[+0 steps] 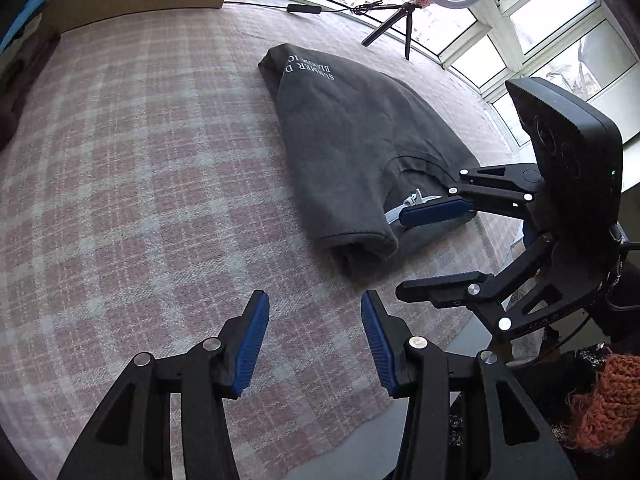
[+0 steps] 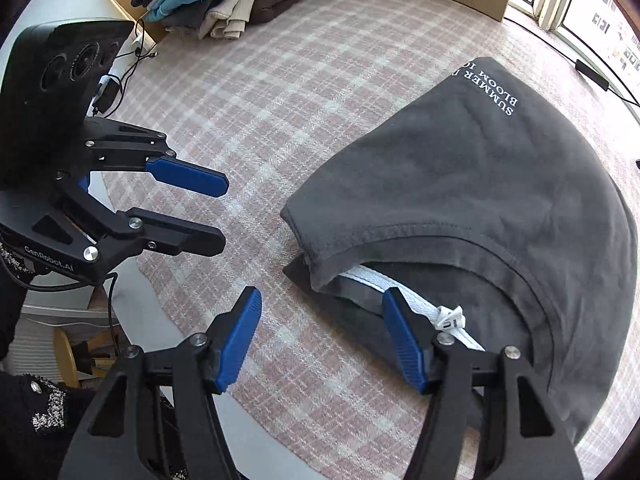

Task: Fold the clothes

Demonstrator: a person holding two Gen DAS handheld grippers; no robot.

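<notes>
So over on the left, my left tongs [image 1: 315, 344] are hanging about half open over the bare plaid cloth [image 1: 140, 168] on the bench, nothing in them, just short of the dark grey tee [image 1: 360, 140]. The tee lies near the middle of the bench, already doubled over with its white lettering [image 2: 494, 90] on top, and the neckline with the white tape [image 2: 400, 288] facing me. Further right, my right tongs [image 2: 322, 342] are open too, not gripping anything, with one pad sitting right at the collar edge. I'd say I'm between folds. The next move probably needs both tongs pinching the near edge so the layers don't slide apart.
</notes>
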